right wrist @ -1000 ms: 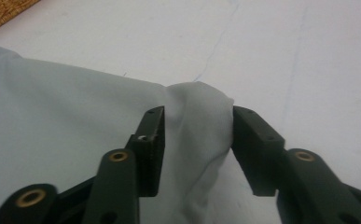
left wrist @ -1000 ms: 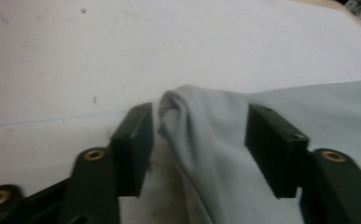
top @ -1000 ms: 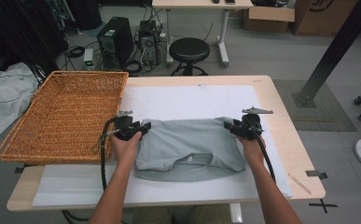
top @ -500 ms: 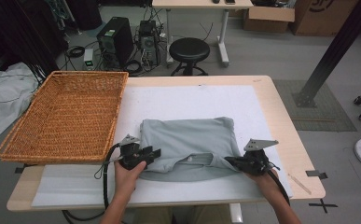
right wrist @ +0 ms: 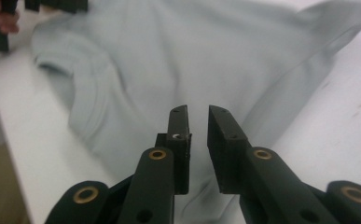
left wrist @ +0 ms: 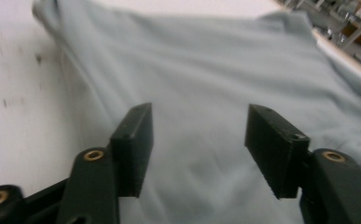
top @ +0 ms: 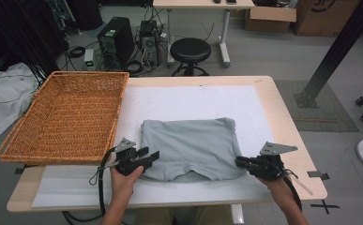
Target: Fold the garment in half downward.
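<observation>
Folded grey shirt (top: 191, 147) lies flat on white mat (top: 193, 101), between both grippers. Left gripper (top: 147, 157) at its near-left corner, jaws just opening, wide apart, nothing held. Right gripper (top: 240, 162) at near-right corner, jaws just reopened slightly, narrow gap, empty. Basket (top: 66, 117) beyond the left gripper.

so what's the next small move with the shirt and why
Probably bring both claws in onto the near corners of the shirt and close on them. The left claw sits open at the near left corner, and the right claw, jaws narrowly apart with nothing between them, sits at the near right. Both have just been opening, so the shirt lies free, folded beside the basket.
</observation>
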The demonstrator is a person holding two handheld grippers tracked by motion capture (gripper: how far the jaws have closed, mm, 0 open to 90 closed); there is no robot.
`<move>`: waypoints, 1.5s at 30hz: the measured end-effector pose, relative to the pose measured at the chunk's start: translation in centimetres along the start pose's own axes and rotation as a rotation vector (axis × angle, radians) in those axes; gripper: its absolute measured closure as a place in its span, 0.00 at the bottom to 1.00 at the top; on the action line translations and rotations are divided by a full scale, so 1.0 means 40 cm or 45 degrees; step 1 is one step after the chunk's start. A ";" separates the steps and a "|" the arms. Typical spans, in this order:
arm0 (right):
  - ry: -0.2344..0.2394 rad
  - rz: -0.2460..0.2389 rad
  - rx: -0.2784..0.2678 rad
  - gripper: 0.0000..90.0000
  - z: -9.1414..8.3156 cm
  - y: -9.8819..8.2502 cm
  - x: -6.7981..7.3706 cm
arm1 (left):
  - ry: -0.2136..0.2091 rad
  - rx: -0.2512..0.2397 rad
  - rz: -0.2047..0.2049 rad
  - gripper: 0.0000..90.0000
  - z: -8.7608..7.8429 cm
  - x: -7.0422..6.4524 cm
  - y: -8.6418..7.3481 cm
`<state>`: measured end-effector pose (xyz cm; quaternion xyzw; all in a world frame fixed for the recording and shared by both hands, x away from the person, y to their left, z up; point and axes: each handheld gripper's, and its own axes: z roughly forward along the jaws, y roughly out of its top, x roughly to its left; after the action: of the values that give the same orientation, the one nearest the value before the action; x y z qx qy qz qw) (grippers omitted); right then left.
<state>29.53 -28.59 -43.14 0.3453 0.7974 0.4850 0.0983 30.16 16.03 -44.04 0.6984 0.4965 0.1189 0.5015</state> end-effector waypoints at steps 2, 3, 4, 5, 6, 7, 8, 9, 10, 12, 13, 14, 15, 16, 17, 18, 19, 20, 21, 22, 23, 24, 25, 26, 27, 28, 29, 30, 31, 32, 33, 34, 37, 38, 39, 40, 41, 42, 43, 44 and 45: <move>-0.044 0.019 -0.040 0.72 0.004 0.011 -0.007 | -0.003 -0.033 0.022 0.37 0.002 -0.004 0.015; -0.076 0.025 -0.064 0.63 0.006 0.015 -0.012 | -0.003 -0.047 0.034 0.36 0.003 -0.005 0.022; -0.109 0.044 -0.093 0.59 0.007 0.020 -0.018 | 0.006 -0.064 0.046 0.34 0.003 -0.006 0.030; -0.133 0.068 -0.122 0.54 0.007 0.024 -0.025 | 0.018 -0.086 0.062 0.30 0.004 -0.008 0.037; -0.165 0.084 -0.148 0.48 0.008 0.029 -0.032 | 0.022 -0.104 0.075 0.26 0.004 -0.010 0.044; -0.200 0.106 -0.168 0.42 0.008 0.033 -0.039 | 0.022 -0.117 0.089 0.23 0.005 -0.011 0.052; -0.235 0.132 -0.186 0.36 0.008 0.038 -0.045 | 0.025 -0.127 0.102 0.21 0.005 -0.013 0.059; -0.261 0.151 -0.206 0.34 0.007 0.043 -0.051 | 0.031 -0.134 0.114 0.21 0.005 -0.015 0.066; -0.281 0.166 -0.222 0.31 0.005 0.048 -0.055 | 0.039 -0.145 0.119 0.21 0.005 -0.017 0.072; -0.352 0.183 -0.238 0.21 0.004 0.059 -0.058 | 0.044 -0.155 0.124 0.20 0.006 -0.016 0.084; -0.381 0.182 -0.232 0.19 0.004 0.065 -0.060 | 0.054 -0.160 0.129 0.20 0.007 -0.014 0.088; -0.392 0.183 -0.228 0.18 0.005 0.069 -0.063 | 0.065 -0.164 0.136 0.21 0.009 -0.012 0.092; -0.401 0.192 -0.227 0.17 0.007 0.072 -0.067 | 0.079 -0.170 0.141 0.21 0.010 -0.009 0.095; -0.406 0.203 -0.218 0.17 0.009 0.074 -0.072 | 0.091 -0.172 0.147 0.21 0.011 -0.006 0.098; -0.413 0.205 -0.216 0.17 0.010 0.075 -0.074 | 0.102 -0.178 0.154 0.21 0.012 -0.003 0.101; -0.420 0.201 -0.210 0.17 0.011 0.076 -0.076 | 0.112 -0.182 0.160 0.22 0.013 0.000 0.103; -0.433 0.200 -0.208 0.17 0.012 0.077 -0.076 | 0.115 -0.182 0.163 0.23 0.013 0.003 0.107; -0.438 0.196 -0.205 0.16 0.013 0.076 -0.075 | 0.112 -0.186 0.165 0.23 0.013 0.005 0.110; -0.446 0.187 -0.195 0.16 0.014 0.076 -0.075 | 0.108 -0.186 0.166 0.23 0.012 0.007 0.113; -0.459 0.183 -0.184 0.16 0.015 0.075 -0.075 | 0.105 -0.186 0.165 0.23 0.011 0.009 0.116; -0.461 0.193 -0.180 0.16 0.015 0.073 -0.076 | 0.096 -0.186 0.163 0.23 0.010 0.012 0.120; -0.461 0.206 -0.178 0.17 0.013 0.070 -0.076 | 0.089 -0.191 0.151 0.23 0.008 0.013 0.123; -0.462 0.217 -0.181 0.17 0.011 0.067 -0.074 | 0.086 -0.188 0.147 0.23 0.007 0.015 0.125; -0.460 0.221 -0.184 0.17 0.009 0.064 -0.073 | 0.087 -0.184 0.145 0.22 0.006 0.017 0.127; -0.459 0.224 -0.189 0.17 0.007 0.061 -0.071 | 0.084 -0.183 0.146 0.21 0.005 0.019 0.129; -0.457 0.220 -0.187 0.17 0.006 0.059 -0.069 | 0.083 -0.183 0.142 0.21 0.004 0.021 0.131; -0.457 0.216 -0.182 0.17 0.006 0.058 -0.068 | 0.080 -0.182 0.135 0.21 0.004 0.023 0.132; -0.460 0.215 -0.177 0.17 0.005 0.057 -0.067 | 0.081 -0.182 0.132 0.21 0.004 0.023 0.133; -0.460 0.215 -0.177 0.17 0.005 0.057 -0.067 | 0.081 -0.183 0.132 0.21 0.004 0.024 0.135; -0.459 0.217 -0.178 0.17 0.004 0.057 -0.068 | 0.082 -0.182 0.131 0.21 0.004 0.025 0.137; -0.459 0.219 -0.176 0.17 0.004 0.056 -0.067 | 0.082 -0.183 0.129 0.21 0.004 0.026 0.139; -0.459 0.213 -0.173 0.17 0.003 0.056 -0.066 | 0.082 -0.182 0.128 0.21 0.004 0.026 0.140; -0.456 0.214 -0.174 0.17 0.003 0.054 -0.065 | 0.086 -0.167 0.128 0.21 0.008 0.029 0.139; -0.455 0.213 -0.177 0.17 0.003 0.053 -0.064 | 0.095 -0.154 0.136 0.21 0.010 0.031 0.137; -0.449 0.211 -0.179 0.17 0.003 0.053 -0.064 | 0.100 -0.151 0.135 0.21 0.012 0.031 0.135; -0.449 0.207 -0.179 0.17 0.004 0.053 -0.063 | 0.094 -0.150 0.128 0.21 0.013 0.033 0.135; -0.448 0.203 -0.179 0.17 0.004 0.054 -0.062 | 0.094 -0.153 0.127 0.21 0.013 0.033 0.135; -0.447 0.202 -0.184 0.17 0.003 0.055 -0.062 | 0.094 -0.157 0.126 0.21 0.013 0.032 0.136; -0.449 0.202 -0.190 0.17 0.001 0.055 -0.062 | 0.091 -0.160 0.132 0.21 0.012 0.031 0.136; -0.449 0.203 -0.193 0.17 0.000 0.056 -0.062 | 0.090 -0.163 0.131 0.21 0.012 0.029 0.137; -0.451 0.203 -0.197 0.17 -0.002 0.056 -0.062 | 0.089 -0.164 0.134 0.21 0.011 0.027 0.137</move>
<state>32.34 -29.61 -41.66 0.4786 0.6983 0.4826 0.2246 34.14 16.63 -40.12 0.6854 0.4675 0.2010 0.5208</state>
